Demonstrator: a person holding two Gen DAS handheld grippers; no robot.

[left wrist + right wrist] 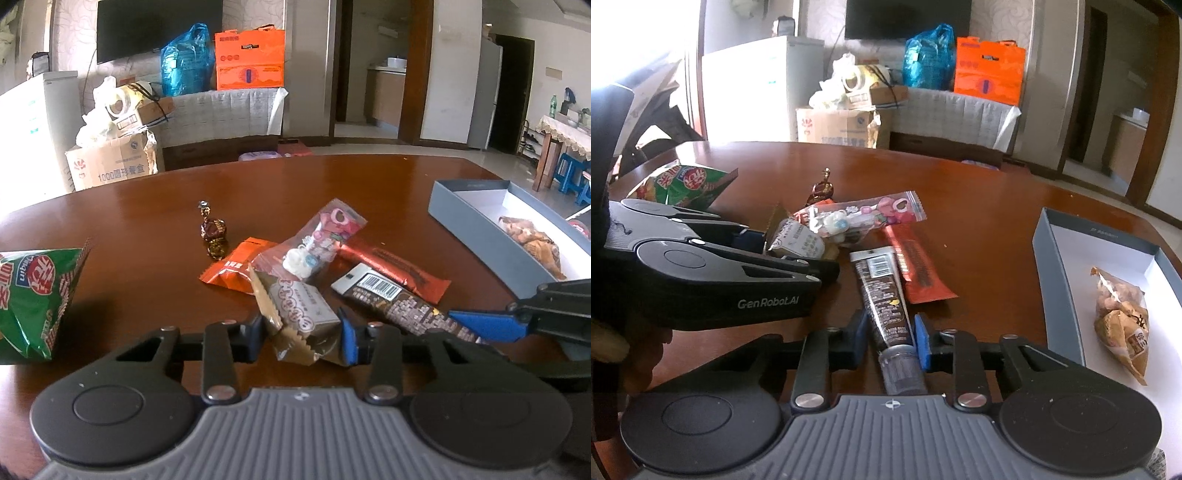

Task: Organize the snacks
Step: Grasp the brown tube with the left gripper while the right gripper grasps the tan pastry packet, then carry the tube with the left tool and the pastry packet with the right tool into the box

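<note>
The left tongs [304, 328] are clamped on a brown zigzag-edged packet [301, 317] with a pale label of small print too fine to read, and the right tongs [888, 334] are clamped on the near end of a dark brown bar wrapper [886, 295] that carries a white barcode panel near its far end. Both packets lie in the loose heap at the middle of the brown counter [147, 206], together with a red bar wrapper [395, 267], a clear pouch printed in pink [325, 236] and an orange sachet [236, 267] whose white characters cannot be made out. A foil-wrapped sweet [213, 232] stands just behind the heap. To the left lies a green crisp bag [37, 295] with a red roundel and white characters. On the right sits the grey box [476, 218] with a white inside, already holding a clear bag of brown snacks [1123, 317]. Only the right wrist view shows the side of the left tongs, marked "GenRobot.AI", and the fingers of a hand [646, 354] beneath it. Only the left wrist view lets the cardboard carton [114, 162] on the floor be read: "1000" followed by characters. Behind it stand an orange box [250, 61] and a blue plastic bag [186, 61].
</note>
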